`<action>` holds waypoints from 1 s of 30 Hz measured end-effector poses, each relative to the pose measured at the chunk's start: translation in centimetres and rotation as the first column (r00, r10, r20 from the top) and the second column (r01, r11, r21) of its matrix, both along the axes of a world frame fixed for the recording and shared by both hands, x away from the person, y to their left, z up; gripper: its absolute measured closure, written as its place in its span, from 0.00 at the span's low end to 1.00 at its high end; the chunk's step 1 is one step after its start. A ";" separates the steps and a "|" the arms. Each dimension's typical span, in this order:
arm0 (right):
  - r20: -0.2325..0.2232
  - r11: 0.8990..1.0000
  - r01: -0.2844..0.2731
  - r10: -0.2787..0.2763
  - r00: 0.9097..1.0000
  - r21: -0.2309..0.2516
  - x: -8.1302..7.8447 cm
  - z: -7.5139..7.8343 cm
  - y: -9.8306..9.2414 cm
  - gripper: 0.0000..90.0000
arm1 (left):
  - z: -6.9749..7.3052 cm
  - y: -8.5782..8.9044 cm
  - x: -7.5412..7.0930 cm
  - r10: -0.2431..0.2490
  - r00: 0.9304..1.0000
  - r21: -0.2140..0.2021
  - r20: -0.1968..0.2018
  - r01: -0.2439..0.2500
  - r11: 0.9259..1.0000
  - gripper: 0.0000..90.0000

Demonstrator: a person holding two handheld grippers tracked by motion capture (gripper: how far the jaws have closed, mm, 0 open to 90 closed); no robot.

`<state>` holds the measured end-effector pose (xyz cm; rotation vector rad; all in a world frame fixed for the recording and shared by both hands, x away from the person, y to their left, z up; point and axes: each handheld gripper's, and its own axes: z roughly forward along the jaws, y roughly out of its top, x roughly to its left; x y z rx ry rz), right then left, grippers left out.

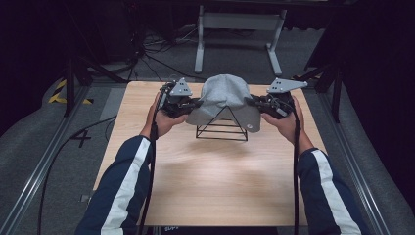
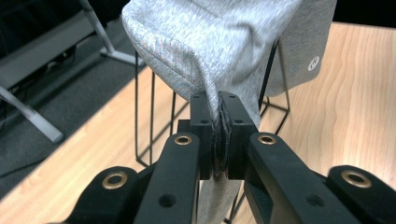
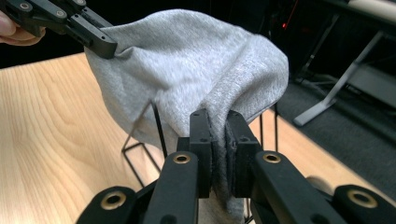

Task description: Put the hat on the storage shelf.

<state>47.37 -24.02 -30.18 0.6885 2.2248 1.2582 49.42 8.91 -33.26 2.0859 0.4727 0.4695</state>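
High view shows the left tool [image 1: 195, 103] and the right tool [image 1: 252, 102] each closed on one edge of the grey hat [image 1: 222, 95], which covers the wire stand [image 1: 221, 128] on the surface [image 1: 205, 181].

A wire stand [image 1: 221, 128] stands on the table [image 1: 205, 186], nearer to the far edge than to the near one and about midway between the left and right edges. A cap [image 1: 223, 98] lies over the top of the stand. The left gripper [image 1: 192, 104] is at the cap's left side and the right gripper [image 1: 256, 103] at its right side, each touching the cloth. Behind the far edge, a metal frame [image 1: 239, 29] stands on the floor.
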 end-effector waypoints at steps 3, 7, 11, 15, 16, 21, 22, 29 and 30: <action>-0.027 1.000 0.004 -0.004 1.000 -0.003 0.0 -1.7 -0.2 0.93 | -1.2 -0.2 0.0 -0.001 1.000 0.006 -0.015 0.001 1.000 0.95; -0.057 1.000 0.006 -0.007 0.998 -0.014 0.0 -3.5 -0.3 0.93 | -3.0 -0.7 0.0 0.003 0.999 0.021 -0.039 -0.003 1.000 0.95; -0.080 0.999 0.014 -0.017 0.997 -0.038 0.1 -5.2 -0.3 0.93 | -4.3 -1.1 0.1 0.011 0.999 0.039 -0.051 -0.009 0.999 0.95; -0.108 0.998 0.025 -0.031 0.994 -0.062 0.3 -6.8 -0.2 0.93 | -5.7 -1.2 0.3 0.023 0.997 0.053 -0.076 -0.019 0.998 0.95; -0.118 0.997 0.027 -0.035 0.992 -0.066 0.3 -7.2 -0.2 0.93 | -6.0 -1.2 0.4 0.027 0.997 0.054 -0.079 -0.022 0.998 0.95; -0.150 0.994 0.058 -0.071 0.986 -0.090 0.8 -9.0 -0.5 0.93 | -7.4 -1.4 0.7 0.036 0.994 0.073 -0.099 -0.029 0.997 0.95; -0.153 0.994 0.061 -0.075 0.985 -0.093 0.9 -9.3 -0.5 0.93 | -8.0 -1.4 0.7 0.037 0.993 0.070 -0.112 -0.030 0.997 0.95; -0.178 0.993 0.087 -0.100 0.979 -0.078 1.5 -10.9 -0.9 0.93 | -9.4 -0.9 1.1 0.049 0.989 0.066 -0.136 -0.040 0.997 0.95; -0.181 0.993 0.091 -0.103 0.978 -0.076 1.5 -11.1 -0.8 0.93 | -9.6 -0.9 1.1 0.050 0.989 0.076 -0.141 -0.039 0.996 0.95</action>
